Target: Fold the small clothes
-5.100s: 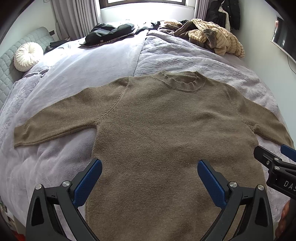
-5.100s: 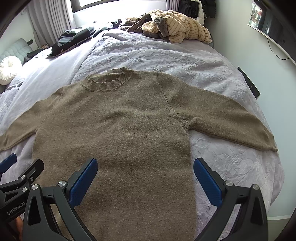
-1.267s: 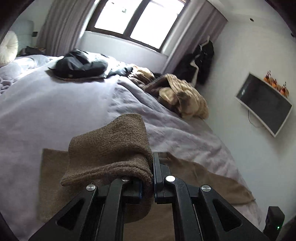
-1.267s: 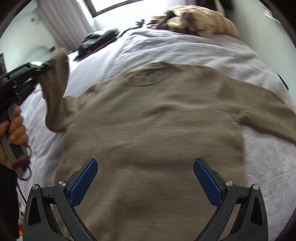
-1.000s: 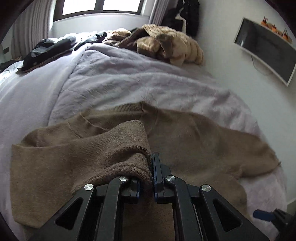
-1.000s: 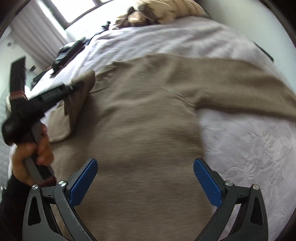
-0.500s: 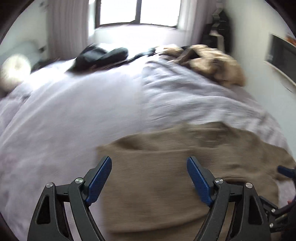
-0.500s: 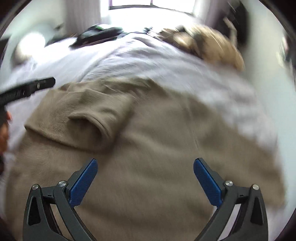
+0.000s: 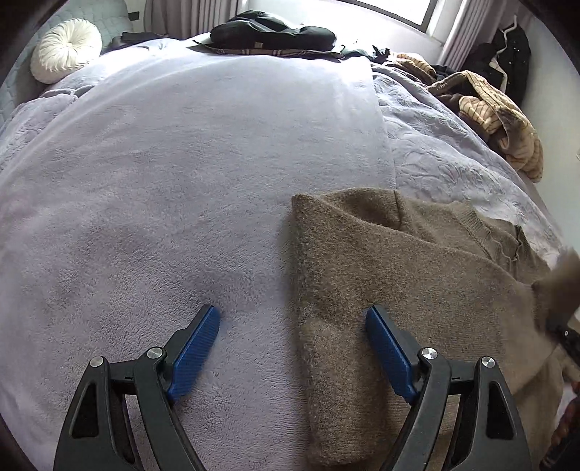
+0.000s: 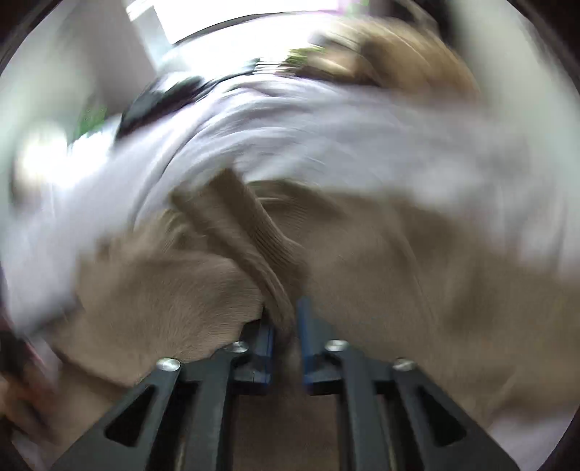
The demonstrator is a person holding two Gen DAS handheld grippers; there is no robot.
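Observation:
A brown knit sweater (image 9: pixel 398 275) lies on the lilac bed cover (image 9: pixel 181 181), its left sleeve folded in over the body. My left gripper (image 9: pixel 290 319) stands open low over the sweater's folded left edge, nothing between its blue pads (image 9: pixel 384 340). In the blurred right wrist view my right gripper (image 10: pixel 284 326) has its jaws closing, nearly together, on a ribbed strip of the sweater's right sleeve (image 10: pixel 246 232), which rises from between them. At the right edge of the left wrist view that sleeve end (image 9: pixel 565 275) hangs lifted.
A round white cushion (image 9: pixel 65 49) sits at the far left by the headboard. Dark clothes (image 9: pixel 272 34) lie at the back of the bed, and a heap of tan striped clothes (image 9: pixel 500 119) at the back right by the wall.
My left gripper let go of the left sleeve, now folded over the body, opened and moved left to the sweater's edge. My right gripper swung to the right sleeve and closed on it.

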